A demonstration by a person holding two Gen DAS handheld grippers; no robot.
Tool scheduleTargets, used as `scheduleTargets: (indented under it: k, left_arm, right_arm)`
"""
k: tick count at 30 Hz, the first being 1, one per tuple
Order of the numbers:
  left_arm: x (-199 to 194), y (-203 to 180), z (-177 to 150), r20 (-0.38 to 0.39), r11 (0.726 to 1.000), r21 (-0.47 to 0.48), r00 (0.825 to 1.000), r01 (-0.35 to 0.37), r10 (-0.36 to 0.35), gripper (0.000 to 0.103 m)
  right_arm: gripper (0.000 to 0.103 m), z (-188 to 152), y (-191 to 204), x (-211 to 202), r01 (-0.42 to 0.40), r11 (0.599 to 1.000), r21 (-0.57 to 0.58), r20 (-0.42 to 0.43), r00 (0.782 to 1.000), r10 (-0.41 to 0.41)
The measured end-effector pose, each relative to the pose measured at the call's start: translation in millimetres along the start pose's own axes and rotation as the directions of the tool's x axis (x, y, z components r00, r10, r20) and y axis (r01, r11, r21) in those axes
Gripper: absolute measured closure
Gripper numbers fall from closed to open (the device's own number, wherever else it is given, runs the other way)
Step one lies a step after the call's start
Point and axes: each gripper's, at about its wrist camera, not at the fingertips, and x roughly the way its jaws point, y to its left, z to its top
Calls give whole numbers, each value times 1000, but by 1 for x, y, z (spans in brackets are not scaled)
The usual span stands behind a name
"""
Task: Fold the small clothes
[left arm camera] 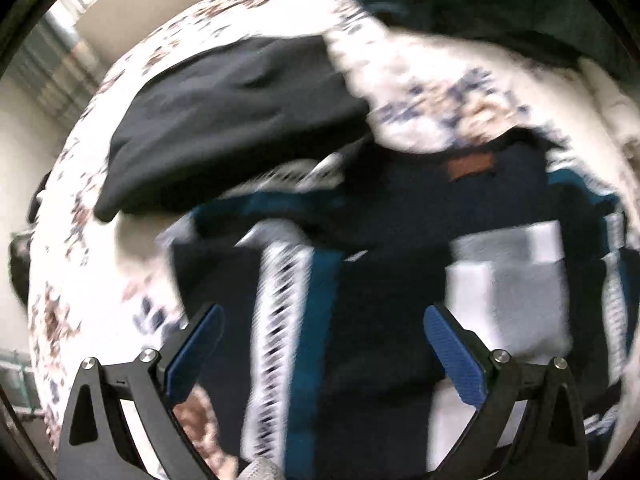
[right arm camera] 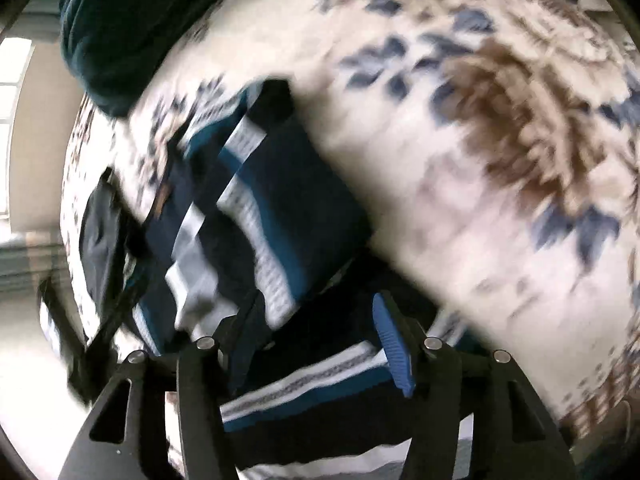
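Both grippers hang over a striped sweater (left arm camera: pixel 384 280) on a flowered bed (left arm camera: pixel 432 92). The left gripper (left arm camera: pixel 322 320) has its jaws wide apart, holding nothing. The right gripper (right arm camera: pixel 316 320) has jaws partly open, with sweater cloth between them and no clear grip.

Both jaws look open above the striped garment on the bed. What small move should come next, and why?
Probably lower the left gripper onto the near edge of the striped garment. Its jaws stand open and empty, and the garment lies only loosely folded on the floral bedspread.
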Motion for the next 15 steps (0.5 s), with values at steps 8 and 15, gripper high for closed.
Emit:
scheduleTargets:
  k: [8,15]
  left_arm:
    - [39,46,-18,-74,994,-107,997,-4,-4,0]
    - [53,64,-20,-98,977,-201,991,67,-88,0]
  right_arm:
    - [44,57,2,58,-76,997,-24,-40,996,75]
    - [98,62,32,41,57,978,-198,71,996,-44]
